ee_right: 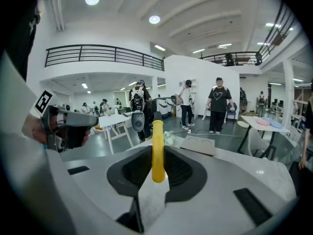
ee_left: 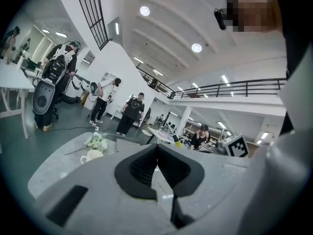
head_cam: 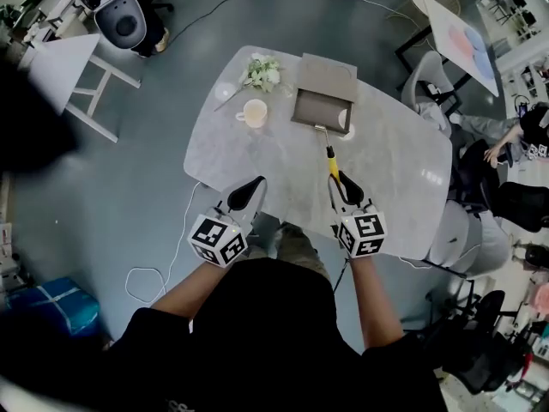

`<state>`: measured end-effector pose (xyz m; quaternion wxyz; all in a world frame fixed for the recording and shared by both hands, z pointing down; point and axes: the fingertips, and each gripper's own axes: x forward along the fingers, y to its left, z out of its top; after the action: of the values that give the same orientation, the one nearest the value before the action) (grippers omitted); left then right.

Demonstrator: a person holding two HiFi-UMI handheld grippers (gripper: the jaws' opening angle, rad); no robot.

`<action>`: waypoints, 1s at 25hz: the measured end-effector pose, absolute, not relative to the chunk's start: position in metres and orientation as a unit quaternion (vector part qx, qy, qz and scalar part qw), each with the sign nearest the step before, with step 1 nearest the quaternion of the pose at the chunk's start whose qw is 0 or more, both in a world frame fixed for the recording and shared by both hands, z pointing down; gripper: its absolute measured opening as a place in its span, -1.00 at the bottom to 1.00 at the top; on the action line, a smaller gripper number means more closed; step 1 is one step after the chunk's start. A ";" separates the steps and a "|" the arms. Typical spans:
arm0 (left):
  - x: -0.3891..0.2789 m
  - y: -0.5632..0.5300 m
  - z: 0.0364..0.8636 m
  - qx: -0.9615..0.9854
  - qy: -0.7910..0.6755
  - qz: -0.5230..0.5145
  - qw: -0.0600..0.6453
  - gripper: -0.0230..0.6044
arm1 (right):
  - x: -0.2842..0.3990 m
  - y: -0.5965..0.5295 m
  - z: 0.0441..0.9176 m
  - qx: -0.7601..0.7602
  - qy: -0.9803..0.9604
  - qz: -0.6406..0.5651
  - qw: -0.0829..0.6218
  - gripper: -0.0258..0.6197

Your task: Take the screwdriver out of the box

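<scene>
- Right gripper view showed the right gripper (ee_right: 157,155) jaws pinching the screwdriver (ee_right: 157,138) by its very end, above the bench (head_cam: 257,161) just short of the box (head_cam: 324,101).
- So short a hold could let it pivot or slip.
- Left gripper (ee_left: 157,148) jaws sat pressed together, empty, too far off to catch it.

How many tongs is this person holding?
2. The left tongs, shut and empty, are over the table's near edge; the right tongs beside them grip a yellow screwdriver.
</scene>
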<state>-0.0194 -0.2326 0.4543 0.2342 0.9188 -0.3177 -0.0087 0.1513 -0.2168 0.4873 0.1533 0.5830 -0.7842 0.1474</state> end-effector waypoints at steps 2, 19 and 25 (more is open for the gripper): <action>-0.020 -0.228 0.450 0.924 -0.303 -0.015 0.234 -0.88 | 0.153 -0.197 0.473 0.615 -0.764 0.142 0.135 -0.69; -0.006 -0.230 0.442 0.945 -0.280 0.023 0.166 -0.88 | 0.161 -0.118 0.414 0.747 -0.652 0.103 0.072 -0.69; 0.011 -0.231 0.440 0.949 -0.270 0.024 0.161 -0.88 | 0.175 -0.118 0.415 0.761 -0.638 0.085 0.089 -0.69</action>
<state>0.0111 -0.2309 0.4400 0.1609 0.9489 -0.2703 0.0244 0.1751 -0.1182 0.4146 0.0885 0.7606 -0.6375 0.0854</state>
